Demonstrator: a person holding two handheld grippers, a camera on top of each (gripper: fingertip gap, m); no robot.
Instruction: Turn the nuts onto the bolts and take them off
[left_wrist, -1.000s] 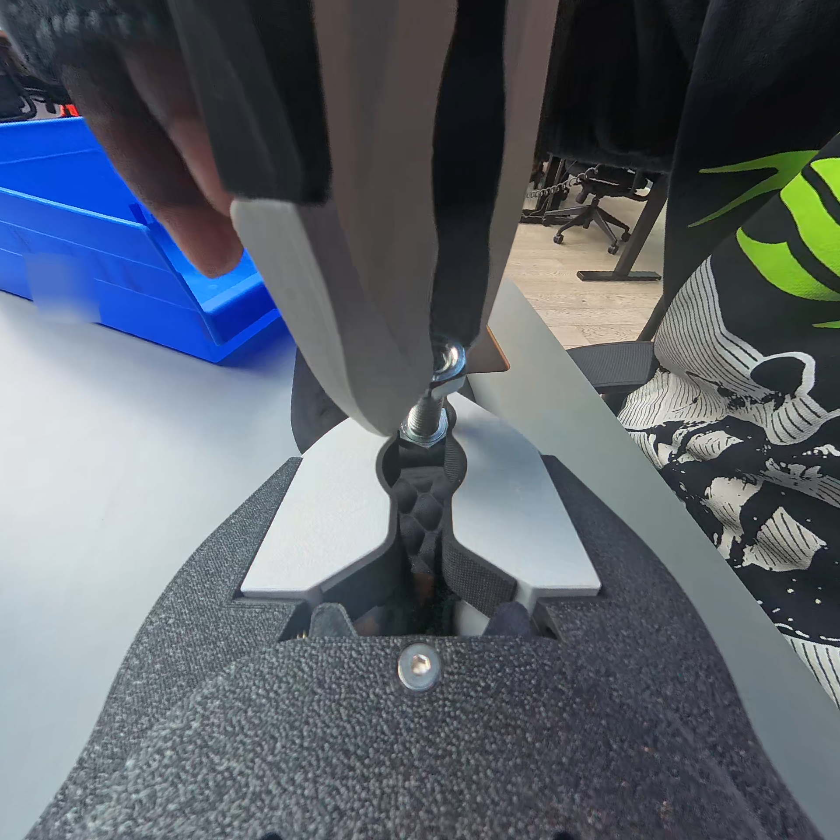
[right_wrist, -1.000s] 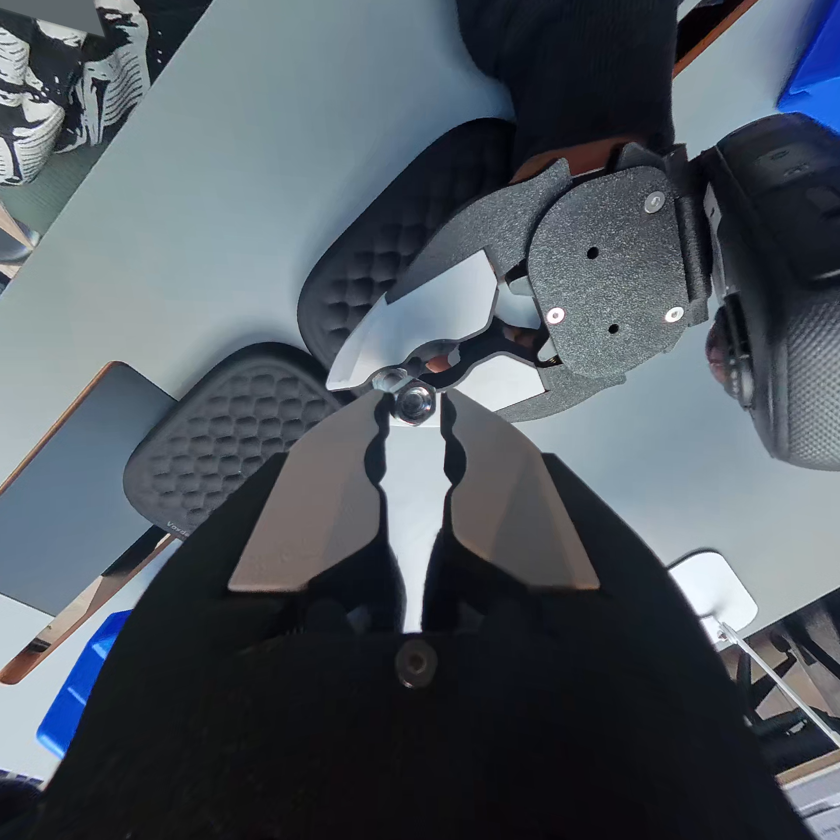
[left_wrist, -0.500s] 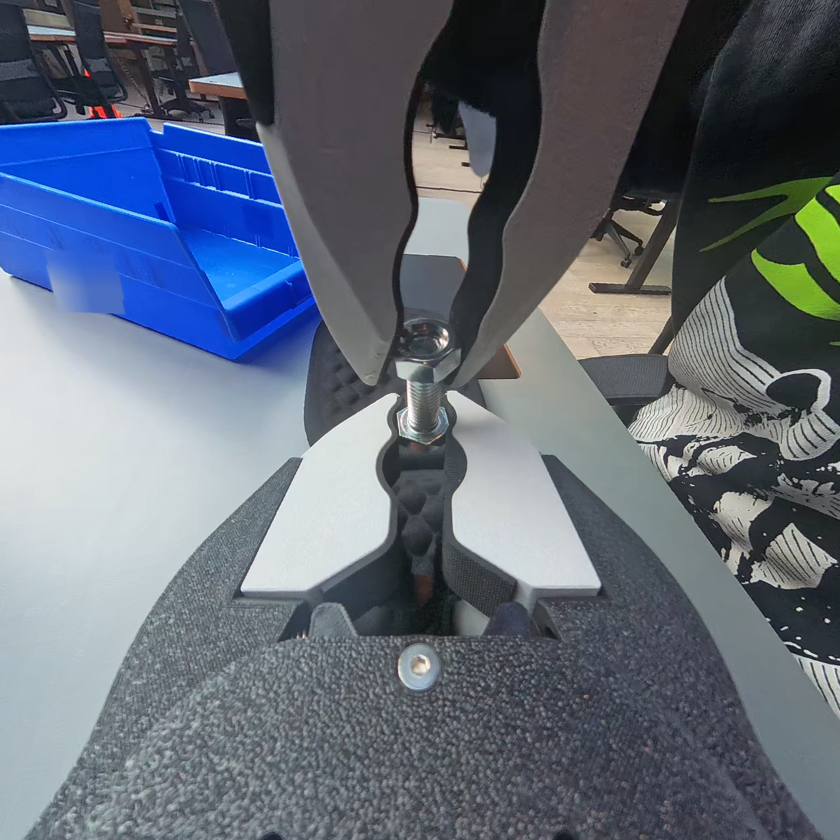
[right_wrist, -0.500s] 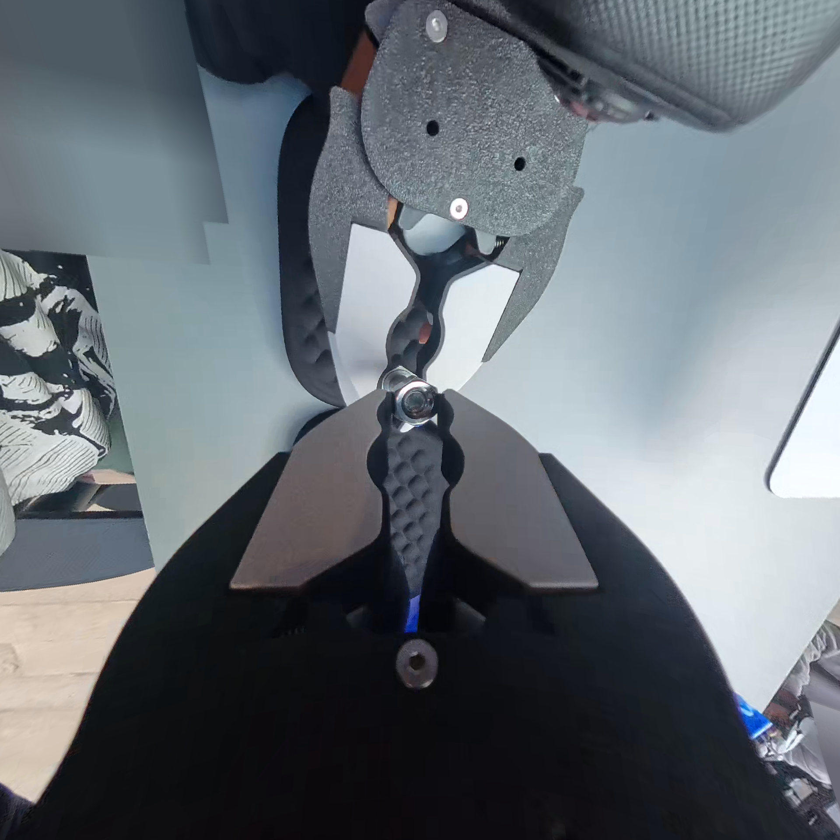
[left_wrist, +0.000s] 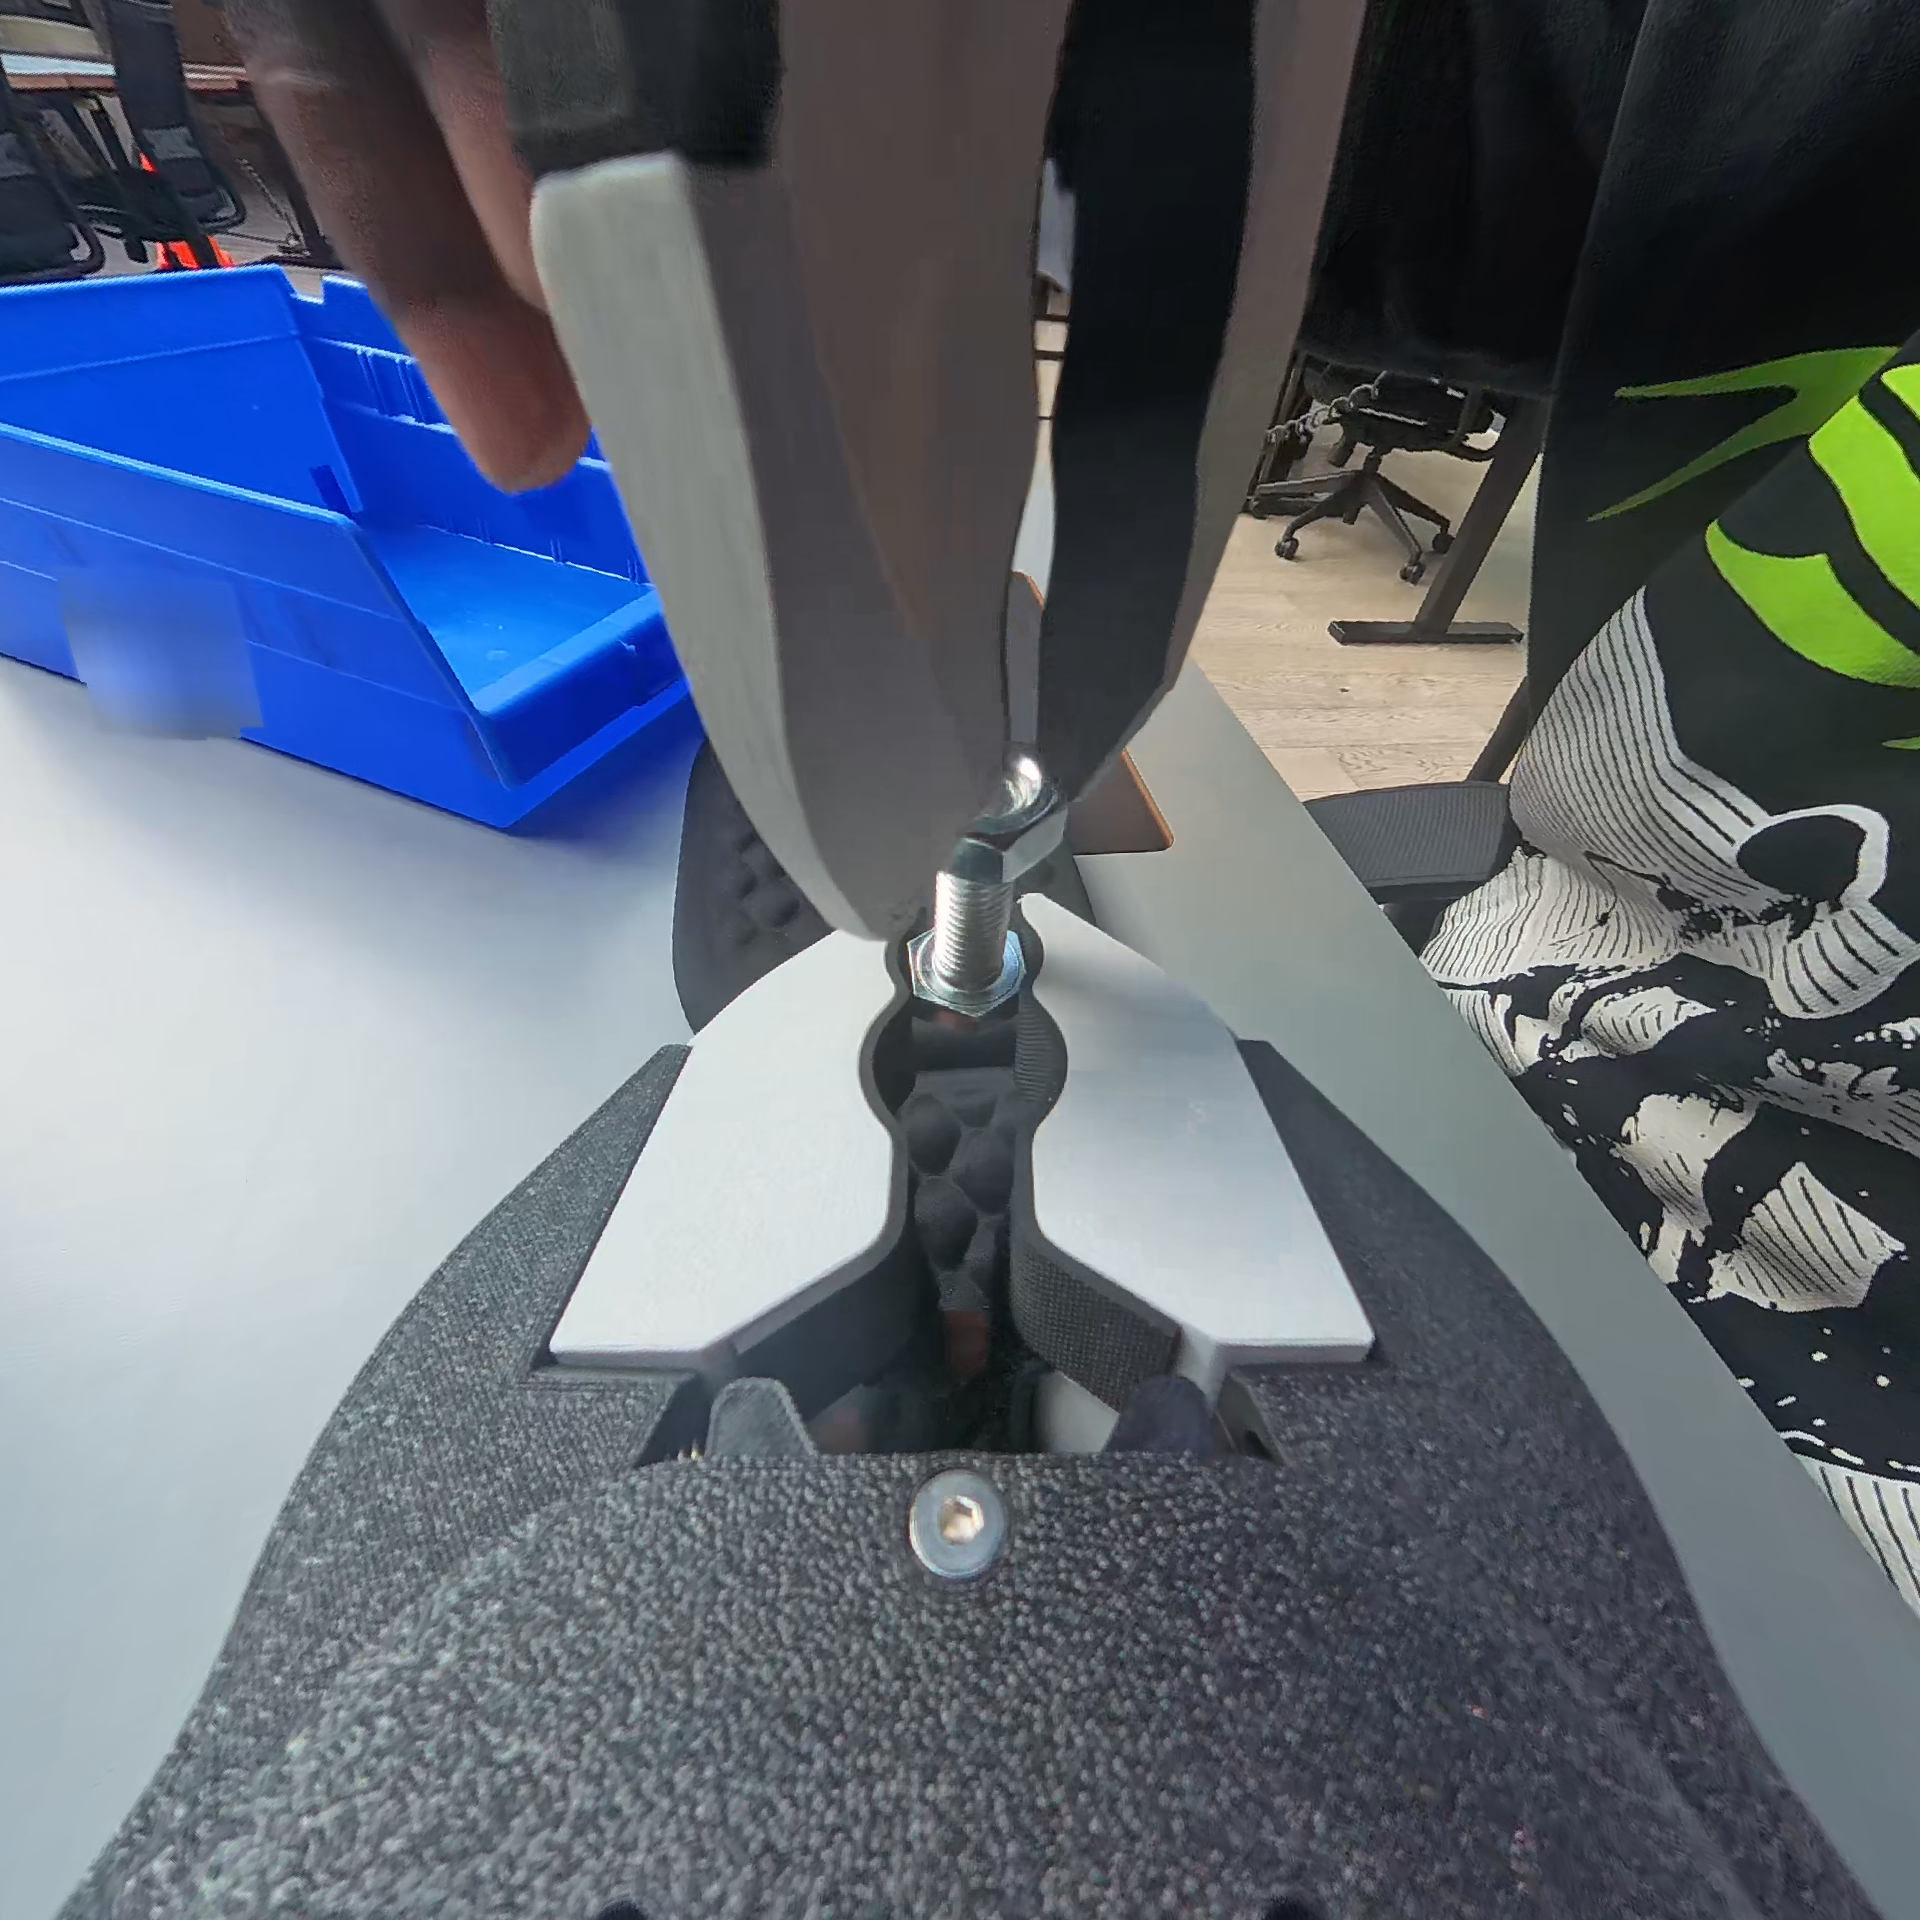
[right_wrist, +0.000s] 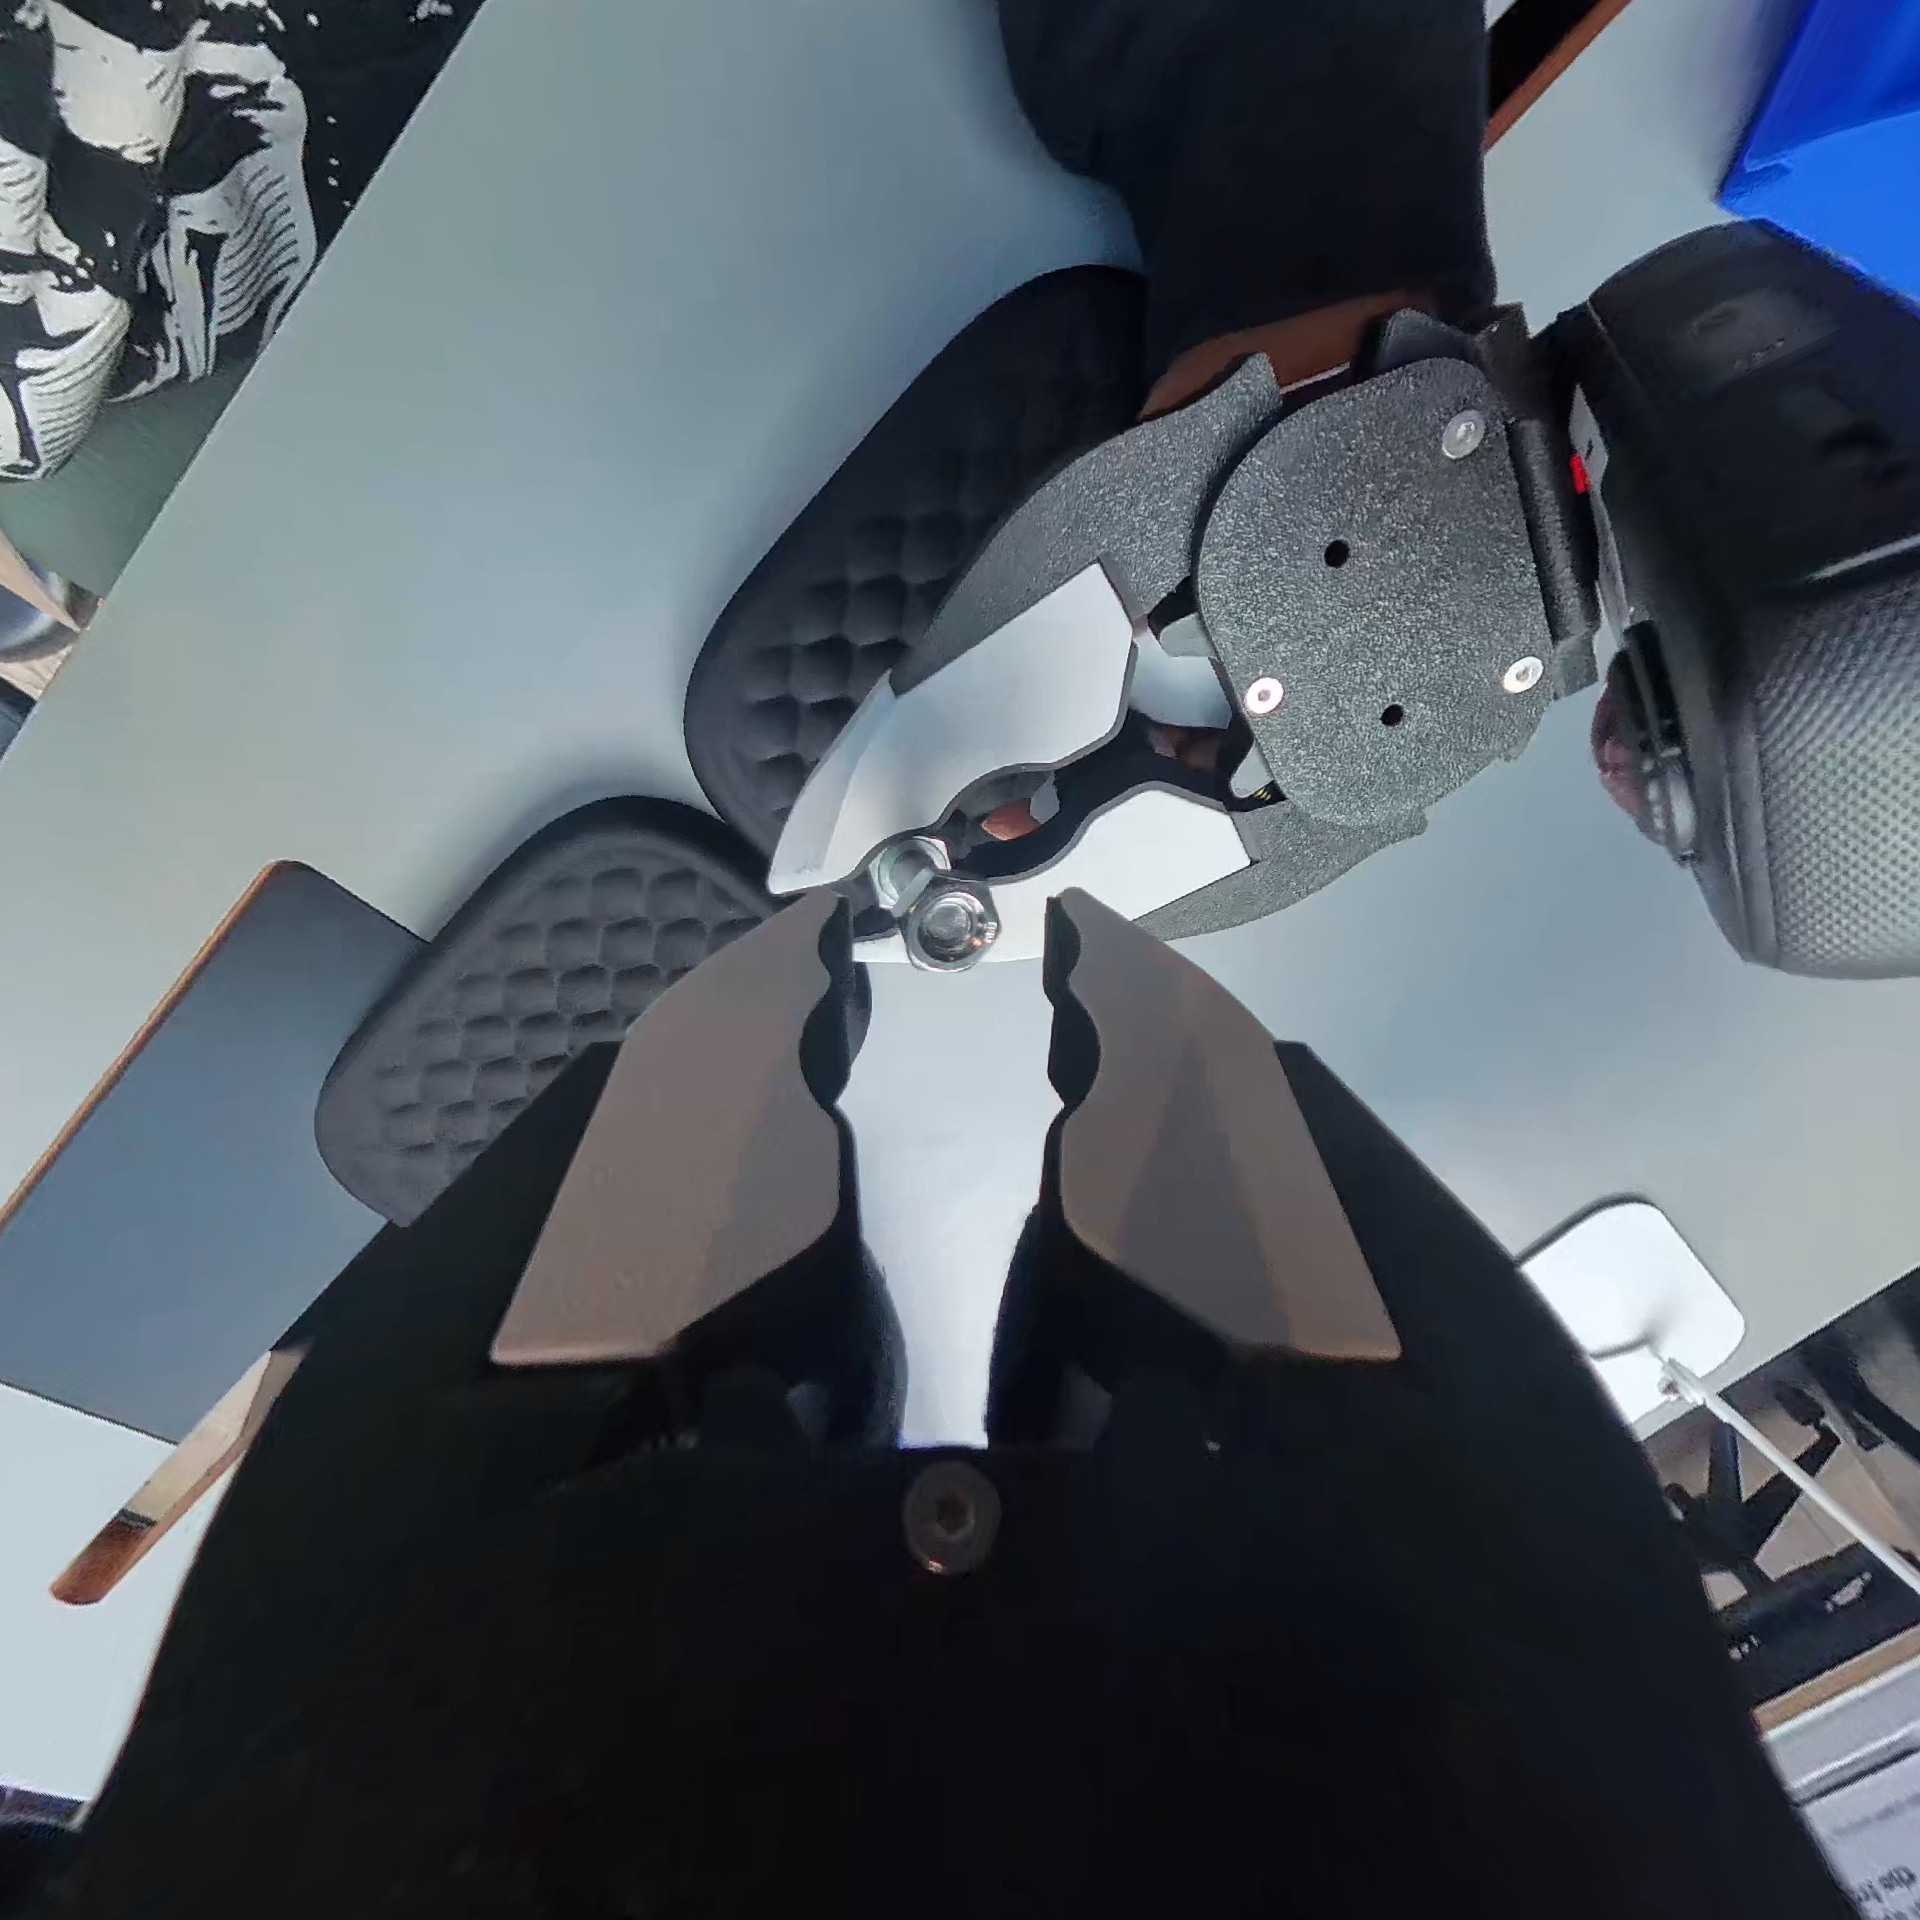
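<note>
Two handheld grippers share one build: the left gripper (left_wrist: 966, 977) has a coarse, speckled charcoal housing with a silver hex-socket screw (left_wrist: 958, 1534) at its centre and flat pale-grey fingers (left_wrist: 748, 1184) with wavy black-lined inner edges. The right gripper (right_wrist: 940, 914) reads darker in shadow, its fingers (right_wrist: 686, 1164) grey-brown, its own screw (right_wrist: 950, 1521) dark. The person wears a black top with a white graphic print and bright green stripes (left_wrist: 1829, 582), and a black sleeve (right_wrist: 1278, 135).
</note>
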